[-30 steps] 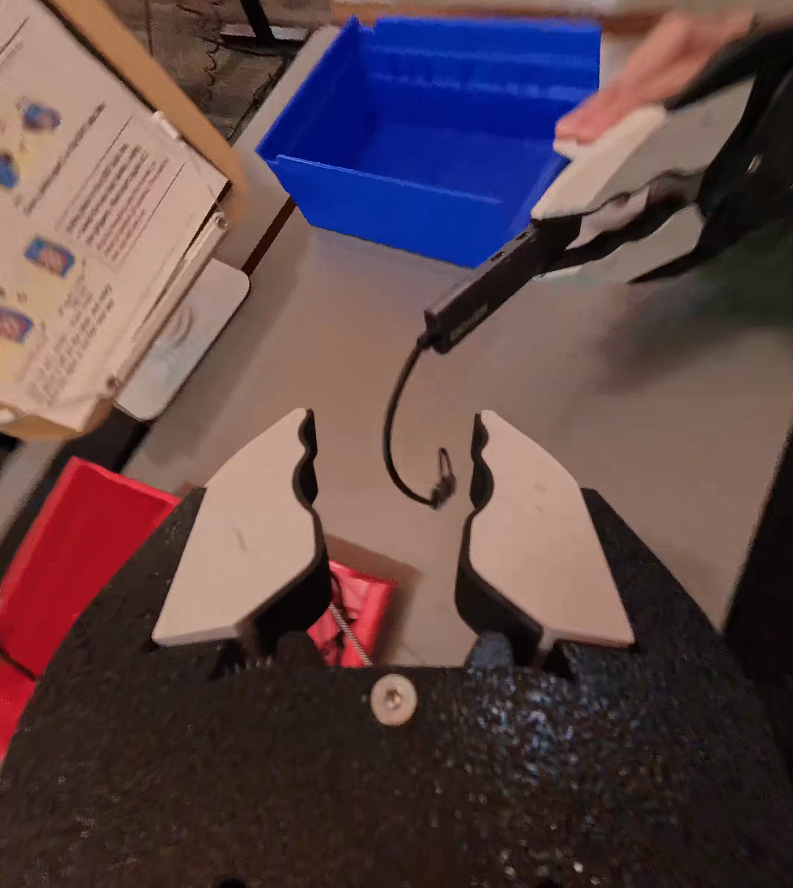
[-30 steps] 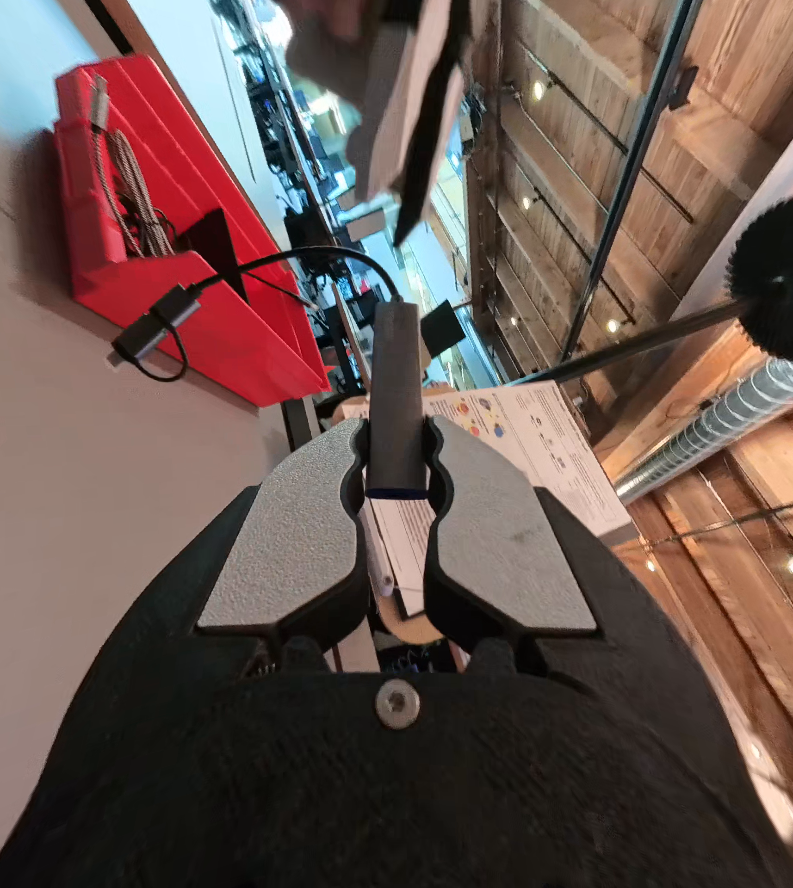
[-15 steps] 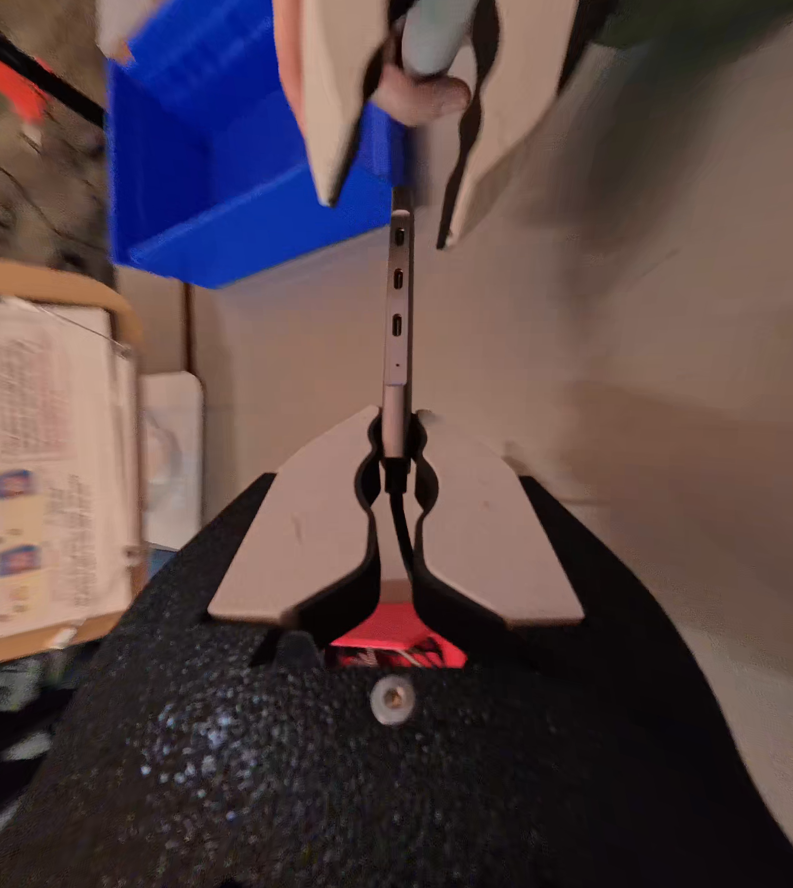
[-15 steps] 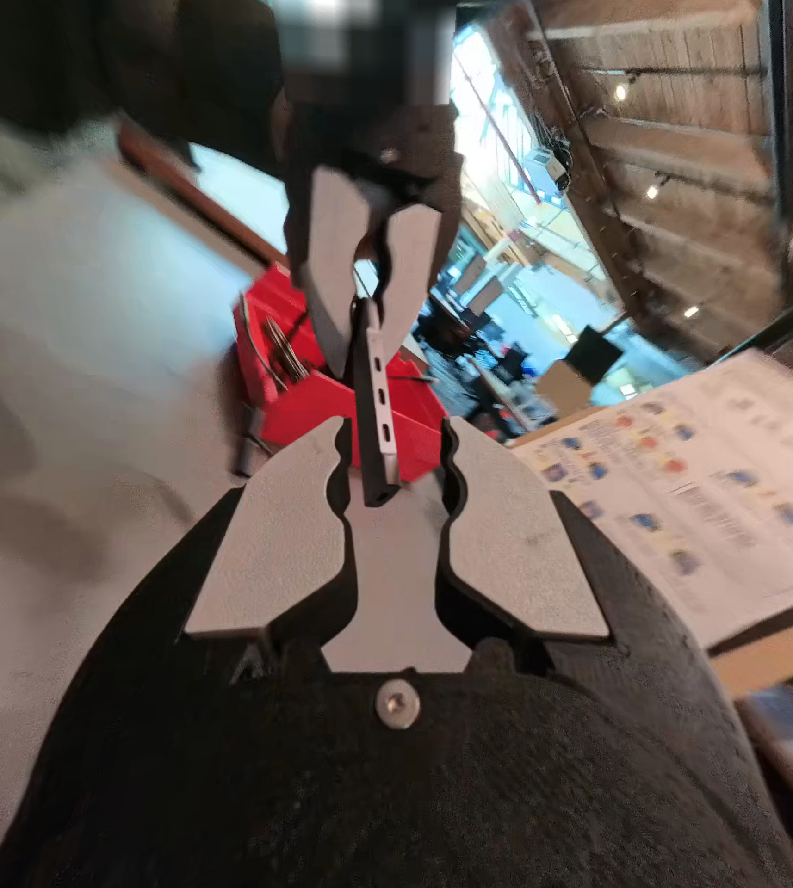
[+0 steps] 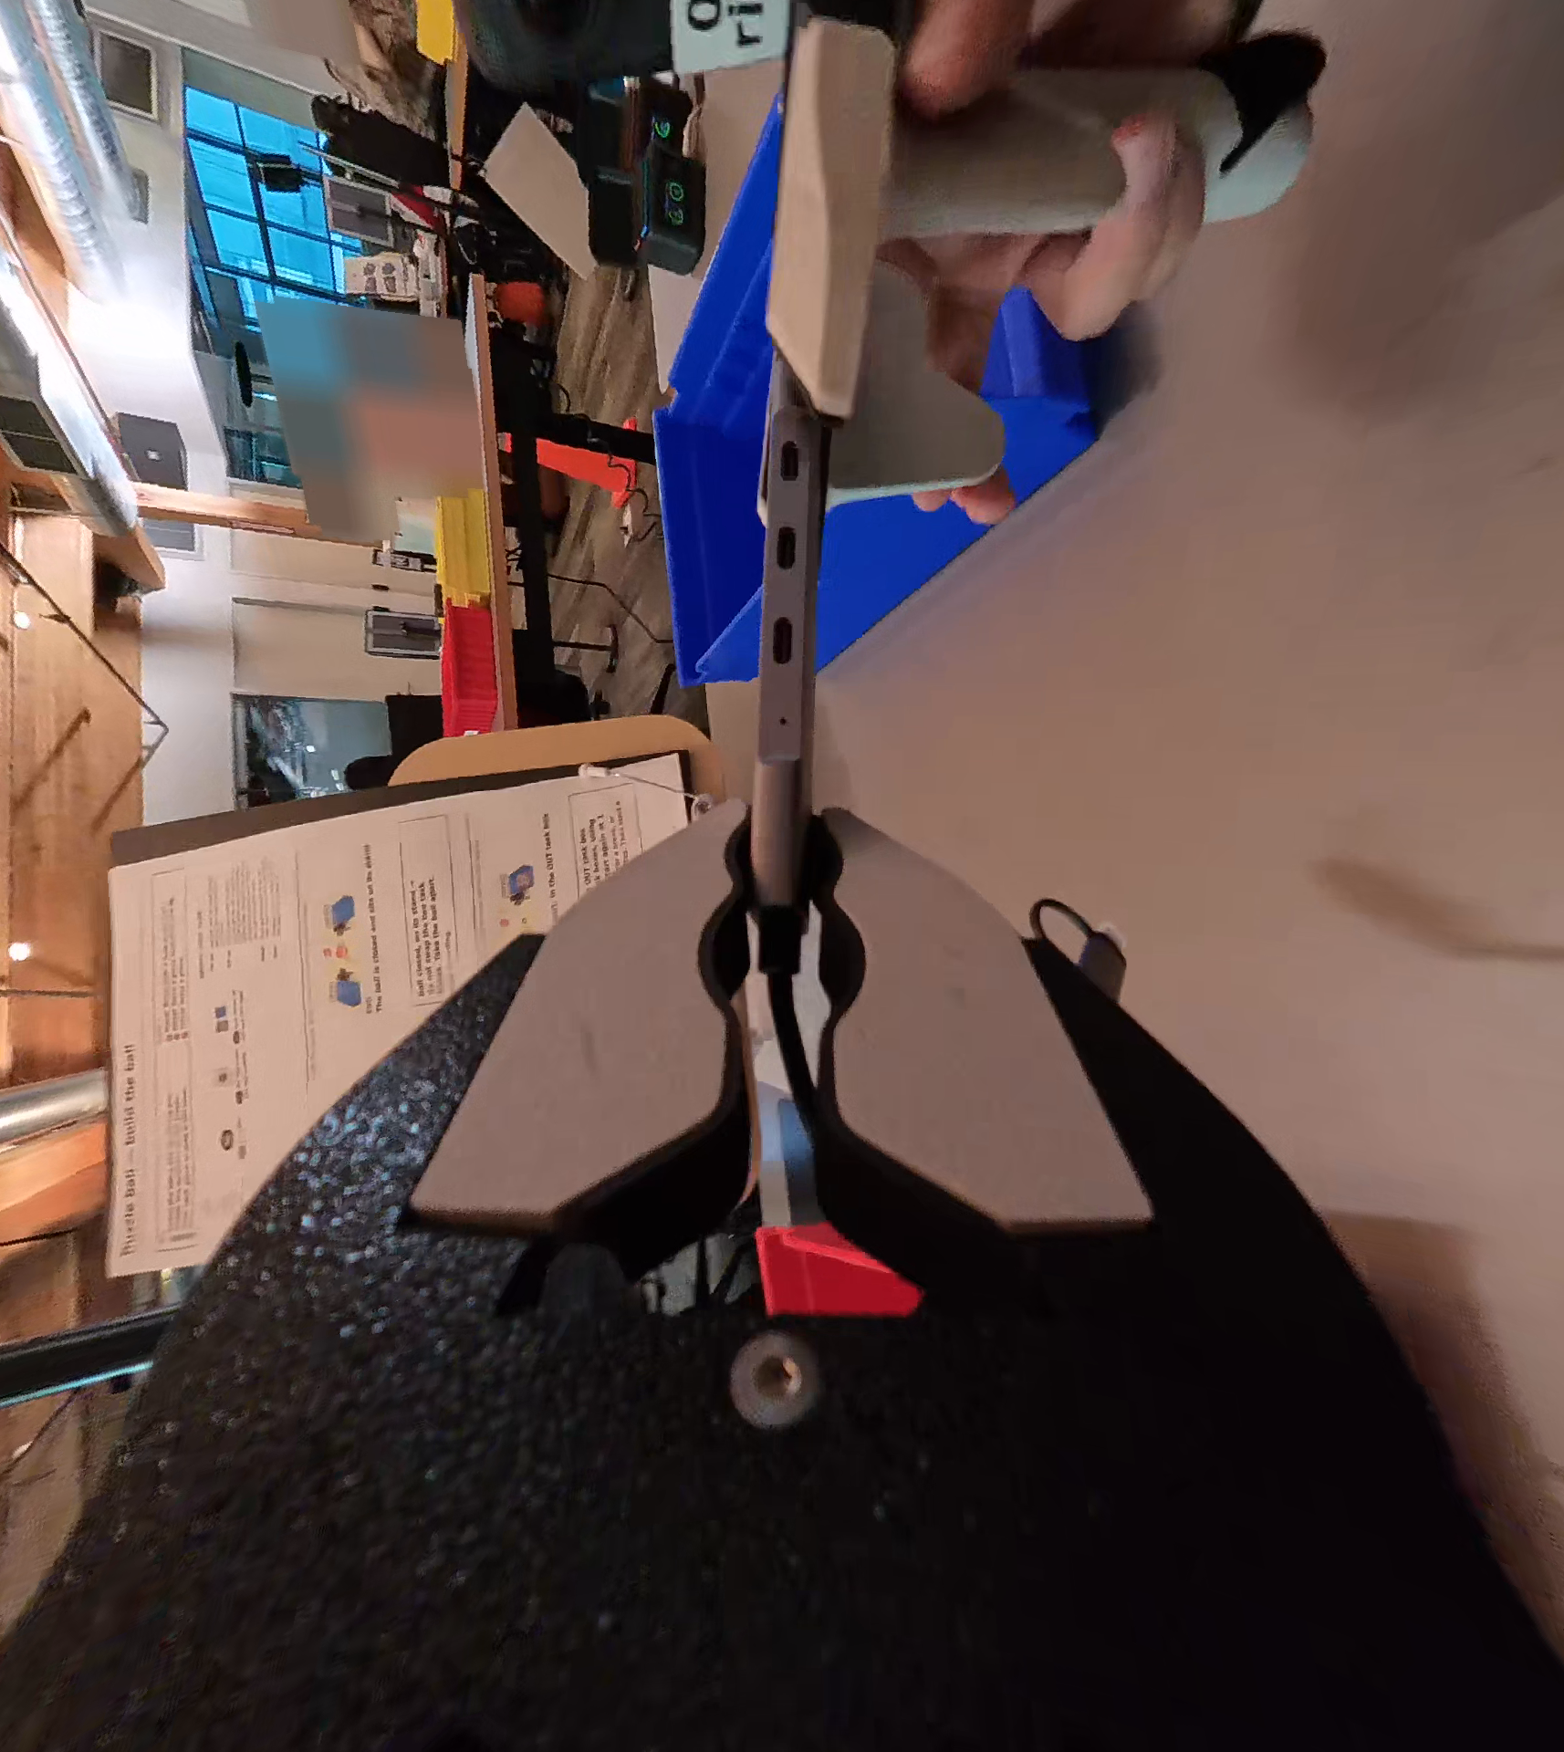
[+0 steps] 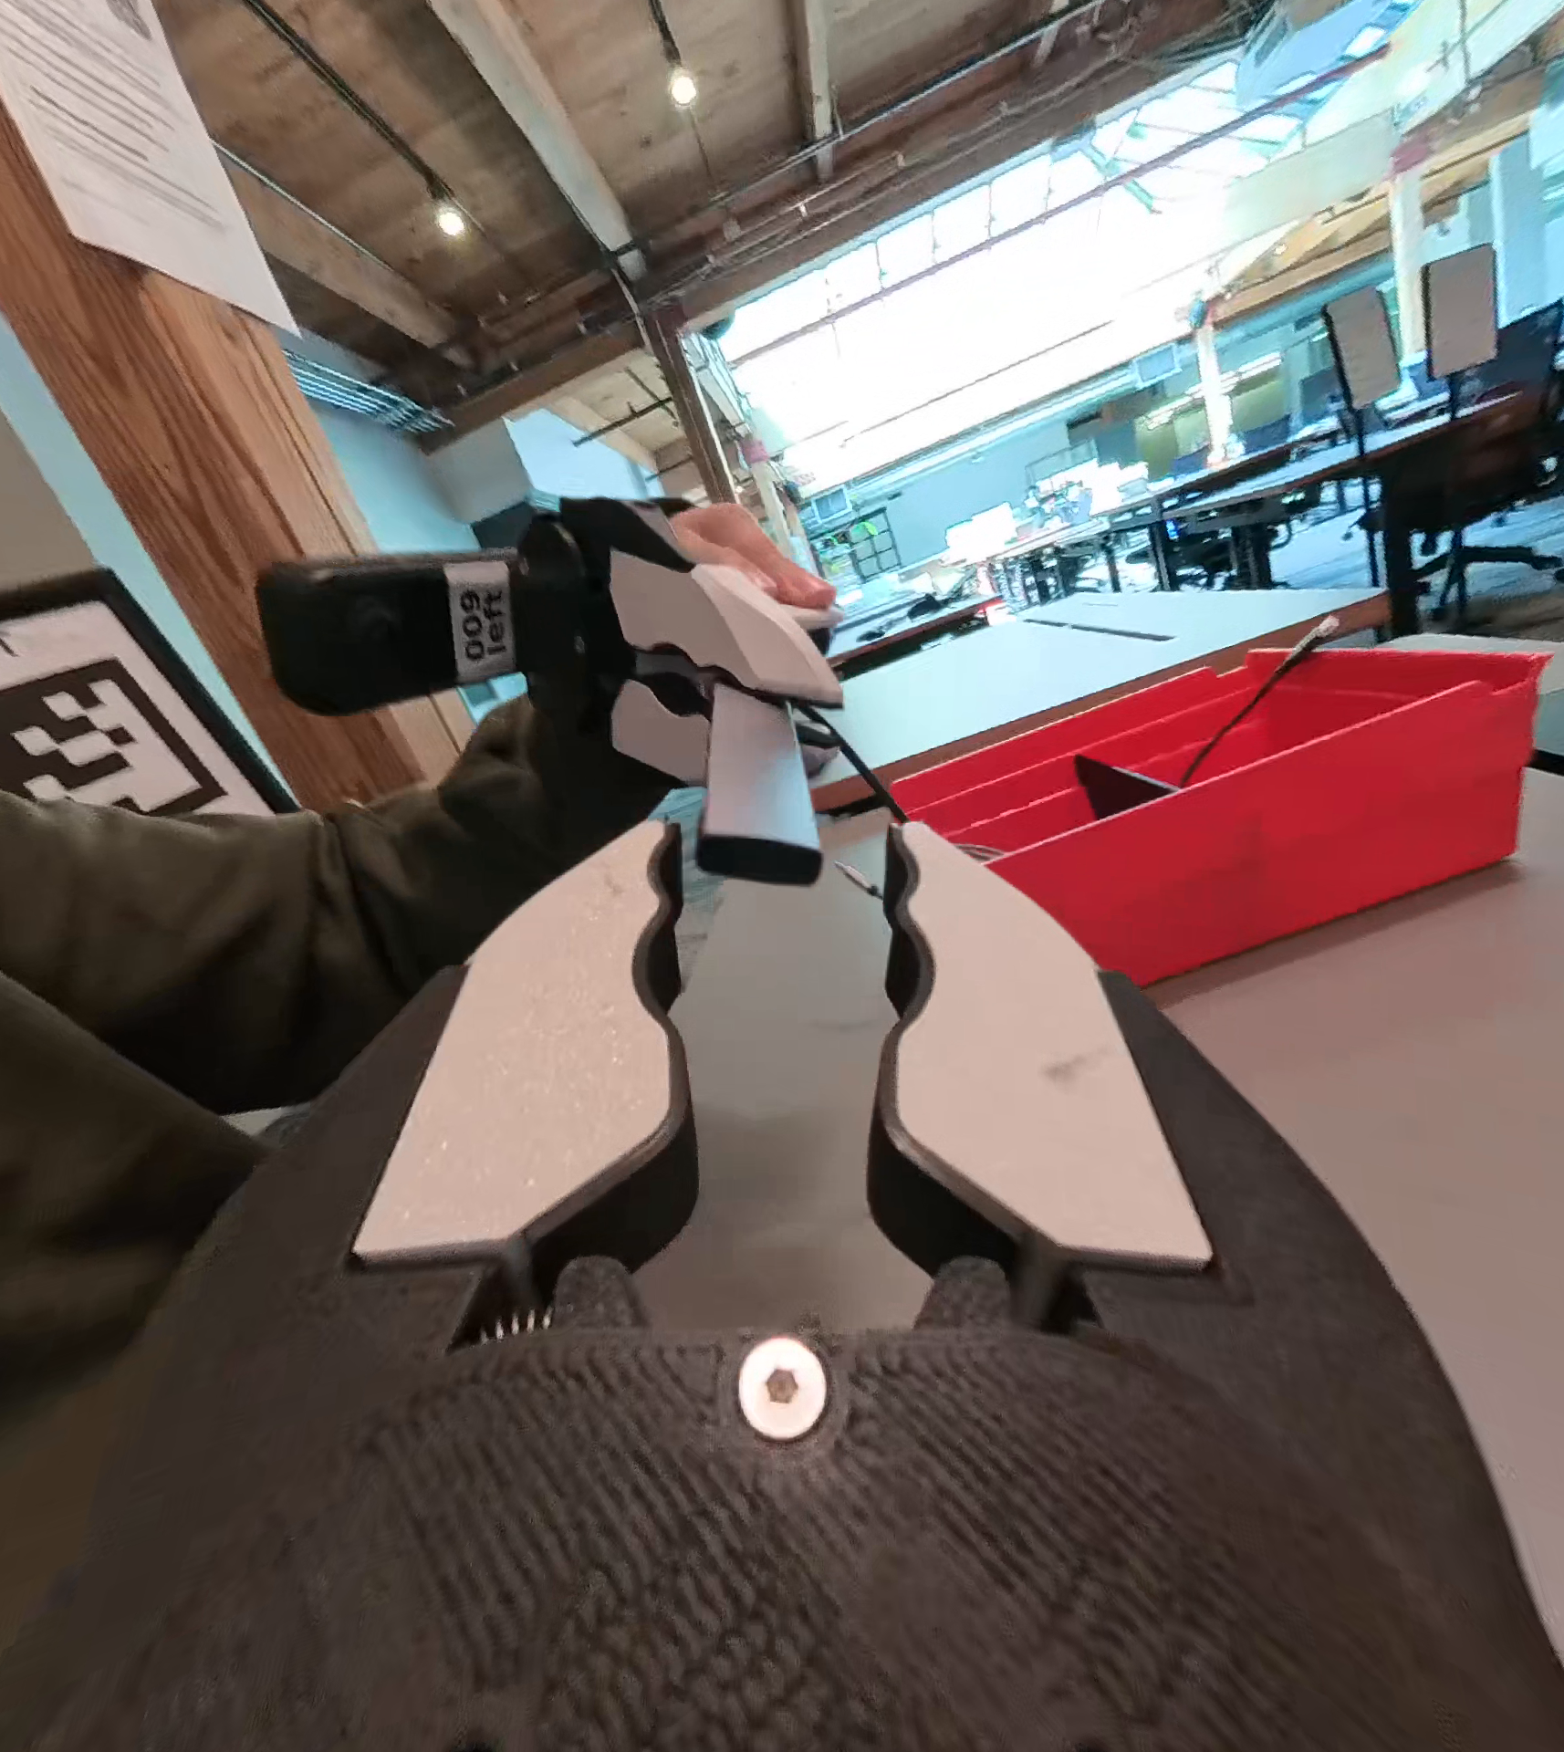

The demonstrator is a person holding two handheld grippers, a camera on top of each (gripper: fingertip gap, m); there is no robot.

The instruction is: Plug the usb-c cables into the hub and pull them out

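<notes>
Hub: the grey USB-C hub [image 5: 783, 607] hangs in the air above the table [image 5: 1328, 758], its row of ports facing my left wrist camera; the blue bin [image 5: 854, 569] sits behind it.
Left claw: my left claw [image 5: 783, 863] is pinched nearly shut on the hub's cable end, the black tail cable [image 5: 788, 1033] running back between the pads.
Right claw: my right claw [image 6: 778, 853] stands wide apart and holds nothing; the free end of the hub sits just ahead of its tips, not touched.
Seen from the left: the right claw's pale fingers [image 5: 830, 218] lie alongside the far end of the hub, a hand wrapped round the handle.
Cables: the red bin [image 6: 1233, 834] beyond the hub holds the loose cables; one thin lead [image 6: 1252, 702] rises out of it.
Loose connector: the tail's plug [image 5: 1096, 948] lies on the table just right of the left claw.
Doing it well: I would hold the left claw steady, ports turned toward the red bin, then send the right claw for one plug and grip it close behind the connector, square to a port.
Since a second ago: the hub was in the right claw with the left one empty and spread; that grip has swapped.
Since half a second ago: the right claw has backed off the hub's end.
</notes>
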